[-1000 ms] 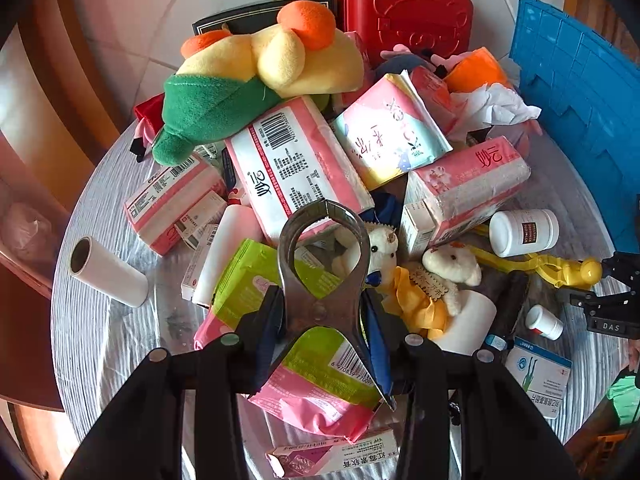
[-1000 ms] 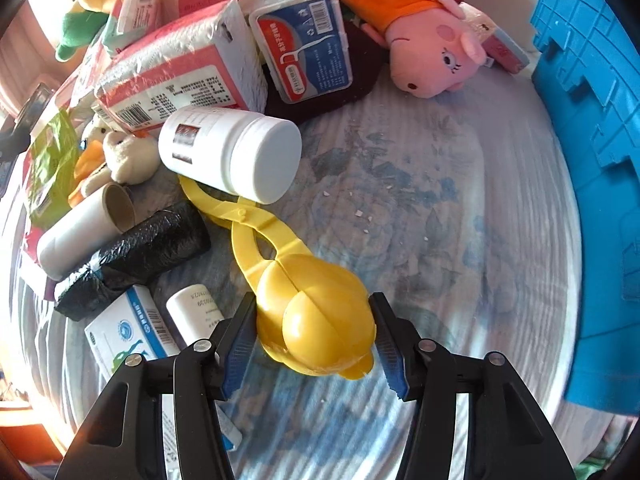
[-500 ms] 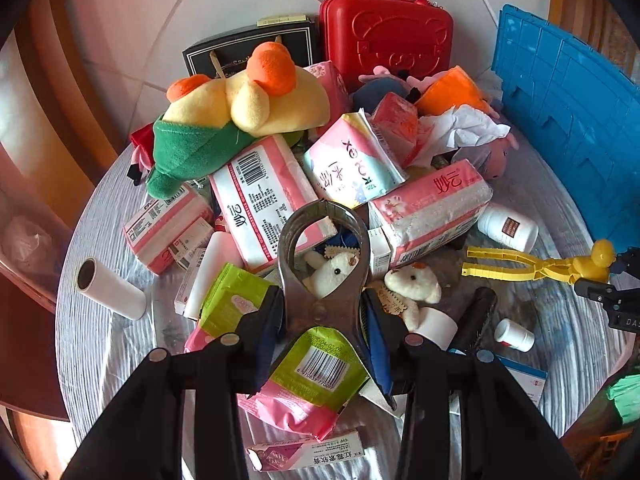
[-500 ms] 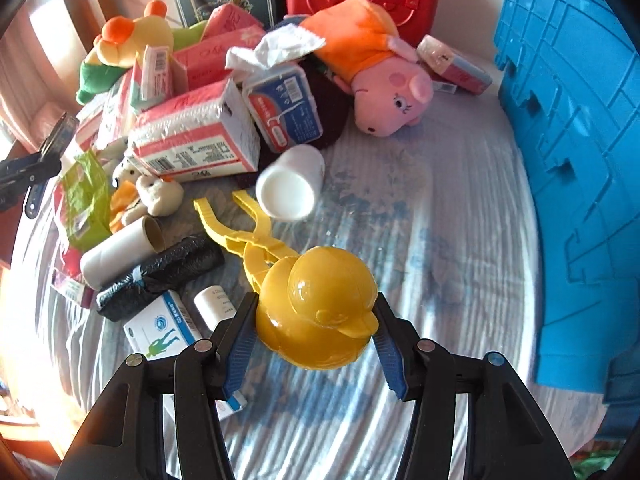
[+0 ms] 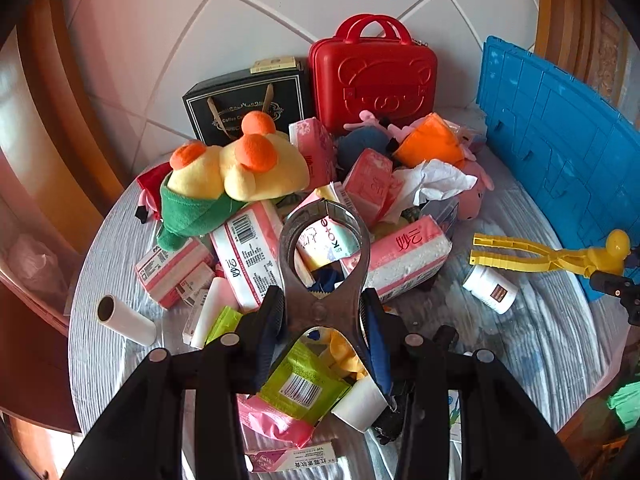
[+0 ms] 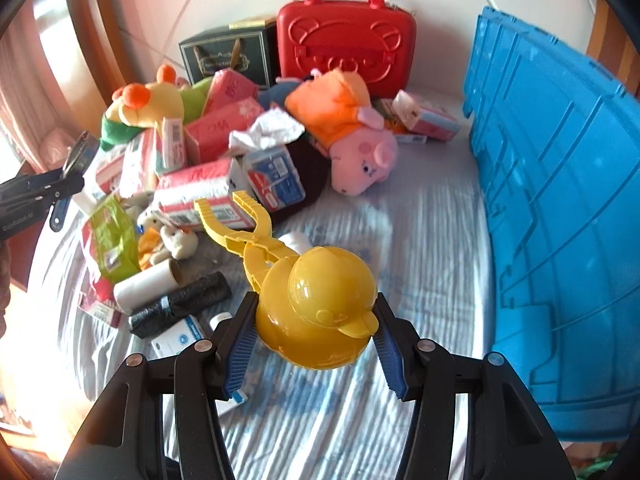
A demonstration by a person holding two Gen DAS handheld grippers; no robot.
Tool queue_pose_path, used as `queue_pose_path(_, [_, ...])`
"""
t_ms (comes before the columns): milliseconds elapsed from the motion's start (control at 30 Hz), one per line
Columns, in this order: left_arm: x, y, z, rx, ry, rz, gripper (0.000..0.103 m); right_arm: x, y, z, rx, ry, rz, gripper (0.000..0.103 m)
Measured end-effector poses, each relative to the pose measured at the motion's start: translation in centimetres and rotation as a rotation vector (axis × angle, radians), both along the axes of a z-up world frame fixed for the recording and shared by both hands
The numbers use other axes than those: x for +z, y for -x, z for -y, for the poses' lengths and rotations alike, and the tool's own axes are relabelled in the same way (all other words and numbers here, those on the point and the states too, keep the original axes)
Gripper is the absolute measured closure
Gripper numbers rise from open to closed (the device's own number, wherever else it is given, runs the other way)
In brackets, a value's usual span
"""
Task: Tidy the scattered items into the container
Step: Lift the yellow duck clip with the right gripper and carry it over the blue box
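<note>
My left gripper (image 5: 322,312) is shut on a metal ring-headed clamp tool (image 5: 360,240), held up above the heap of scattered items. In the right wrist view that tool (image 6: 82,150) shows at the far left. My right gripper (image 6: 316,320) is shut on the round duck head of a yellow plastic duck tong (image 6: 320,300), which hangs clear of the striped tablecloth (image 6: 420,240). The left wrist view shows the same tong (image 5: 540,256) at the right with its handles pointing left. The blue crate (image 6: 560,200) stands along the right side.
The heap holds a yellow-green plush (image 5: 240,172), a pink pig plush (image 6: 360,152), pink tissue packs (image 5: 404,252), a white bottle (image 5: 492,288), paper rolls (image 5: 124,316) and a black roll (image 6: 180,308). A red case (image 5: 372,76) and a black gift box (image 5: 244,104) stand against the tiled wall.
Both grippers have risen, each keeping its hold. The yellow duck tong has come up off the table and the heap now looks further away in both views.
</note>
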State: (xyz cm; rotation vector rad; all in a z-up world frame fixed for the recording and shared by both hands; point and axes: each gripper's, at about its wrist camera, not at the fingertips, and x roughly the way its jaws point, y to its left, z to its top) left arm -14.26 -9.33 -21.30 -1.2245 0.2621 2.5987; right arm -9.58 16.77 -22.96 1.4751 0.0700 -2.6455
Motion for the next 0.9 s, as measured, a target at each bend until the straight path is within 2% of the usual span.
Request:
queue_pose_path(300, [5.3, -1.2, -2.3, -0.002, -0.018, -0.086, 0.064, 6.7, -1.4, -1.8, 0.0, 0.043, -0.125, 0.05])
queue_pose_path(633, [10.7, -2.2, -6.7, -0.006, -0.008, -0.174, 0.064, 13.5, -2.8, -5.4, -0.007, 0.083, -0.273, 0.05])
queue_pose_path(900, [14.8, -2.8, -11.3, -0.025, -0.016, -0.242, 0.064, 17.3, -4.0, -9.4, -0.02, 0.103, -0.367, 0.05])
